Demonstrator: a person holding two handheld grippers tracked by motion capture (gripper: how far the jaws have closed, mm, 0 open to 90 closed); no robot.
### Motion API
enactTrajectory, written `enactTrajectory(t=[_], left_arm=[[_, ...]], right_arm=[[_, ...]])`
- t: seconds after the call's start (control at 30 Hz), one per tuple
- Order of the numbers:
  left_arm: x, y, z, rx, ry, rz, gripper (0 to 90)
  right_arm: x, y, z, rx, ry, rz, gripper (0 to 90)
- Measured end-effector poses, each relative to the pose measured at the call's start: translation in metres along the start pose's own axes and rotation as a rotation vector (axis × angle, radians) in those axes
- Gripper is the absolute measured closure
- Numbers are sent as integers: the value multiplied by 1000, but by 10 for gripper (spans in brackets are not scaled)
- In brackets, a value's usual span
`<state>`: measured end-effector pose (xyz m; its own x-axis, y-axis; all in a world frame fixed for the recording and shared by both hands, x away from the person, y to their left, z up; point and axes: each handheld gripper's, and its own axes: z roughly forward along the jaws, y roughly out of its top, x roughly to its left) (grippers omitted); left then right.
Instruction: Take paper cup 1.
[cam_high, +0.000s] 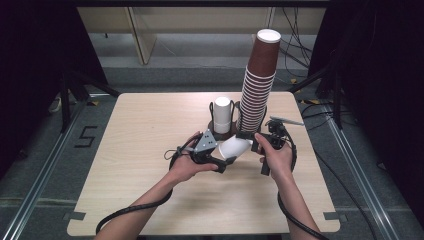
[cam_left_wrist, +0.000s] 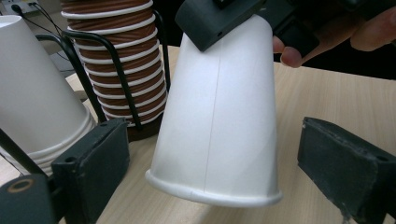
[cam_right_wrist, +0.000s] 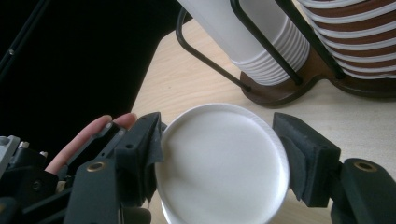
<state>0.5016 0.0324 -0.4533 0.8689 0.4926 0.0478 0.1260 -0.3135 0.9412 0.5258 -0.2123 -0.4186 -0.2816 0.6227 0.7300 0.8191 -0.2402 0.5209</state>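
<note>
Cup, white paper: recorded at the centre of the high view, lying tilted just above the tabletop, its closed base toward the right and its rolled rim toward the lower left. In the left gripper view the cup was seen at centre frame, rim lowermost, base uppermost.

Right claw: found clamped on the base end of the cup. In the right gripper view the round white base was seen pressed between the two black pads, at lower centre of the frame. The same claw was seen in the left gripper view at the top of the frame, gripping the cup's narrow end, with fingers of the person's hand beside it.

Left claw: found standing apart, one jaw on each side of the cup's rim end, a gap visible on each side in the left gripper view; no pad was seen pressing on the cup.

Stack of brown cups: stood tall in a black wire holder, right of centre in the high view, on the far side of the cup.

Stack of white cups: shorter, held in the same holder, just left of the brown stack.
</note>
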Motion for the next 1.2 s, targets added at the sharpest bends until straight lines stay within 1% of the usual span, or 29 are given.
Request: enactTrajectory(t=[0.13, 0.17, 0.2, 0.27, 0.33, 0.4, 0.43, 0.57, 0.6, 0.67, 0.7, 0.87, 0.9, 0.93, 1.0, 1.03, 1.17, 1.2], left_arm=[[1, -1, 2, 2, -5, 5, 87], [1, -1, 3, 8, -7, 5, 88], [1, -1, 3, 8, -7, 5, 88], [0, -1, 3, 12, -10, 6, 90], [0, -1, 4, 13, -13, 5, 92], [0, -1, 5, 14, -16, 7, 98], [0, -2, 5, 13, -16, 5, 100], [0, -1, 7, 14, -14, 4, 108], [0, -1, 7, 19, -17, 6, 112], [0, -1, 9, 15, -17, 2, 118], [0, -1, 10, 12, -19, 2, 121], [0, -2, 11, 28, -20, 5, 145], [0, -2, 12, 29, -19, 4, 147], [-1, -2, 12, 28, -19, 4, 153], [-1, -2, 11, 23, -15, 4, 166], [0, -2, 11, 22, -13, 4, 198], [1, -3, 10, 25, -13, 8, 232], [1, -3, 10, 25, -11, 11, 239]], right_arm=[[0, 0, 0, -2, 7, 5, 360], [-1, 0, 0, 2, 17, 8, 360], [-1, 0, 1, 1, 9, 14, 360], [-1, 0, 0, 5, 26, 19, 360], [-2, 0, 1, 3, 20, 21, 360], [-2, 0, 1, 6, 30, 24, 360], [-2, 0, 2, 5, 19, 27, 360], [-1, 0, 3, 0, 17, 28, 361], [-1, 0, 2, 3, 31, 26, 360], [-1, -1, 2, 7, 27, 20, 360], [-1, -1, 2, 12, 33, 19, 360], [0, -1, 2, 8, 40, 21, 361], [1, -1, 2, 13, 44, 38, 361], [1, 0, 3, 4, 44, 23, 361], [1, 0, 2, 9, 41, 22, 361], [1, 0, 3, 6, 32, 23, 361], [1, 0, 3, 3, 38, 23, 360], [1, -1, 3, 8, 24, 22, 360]])
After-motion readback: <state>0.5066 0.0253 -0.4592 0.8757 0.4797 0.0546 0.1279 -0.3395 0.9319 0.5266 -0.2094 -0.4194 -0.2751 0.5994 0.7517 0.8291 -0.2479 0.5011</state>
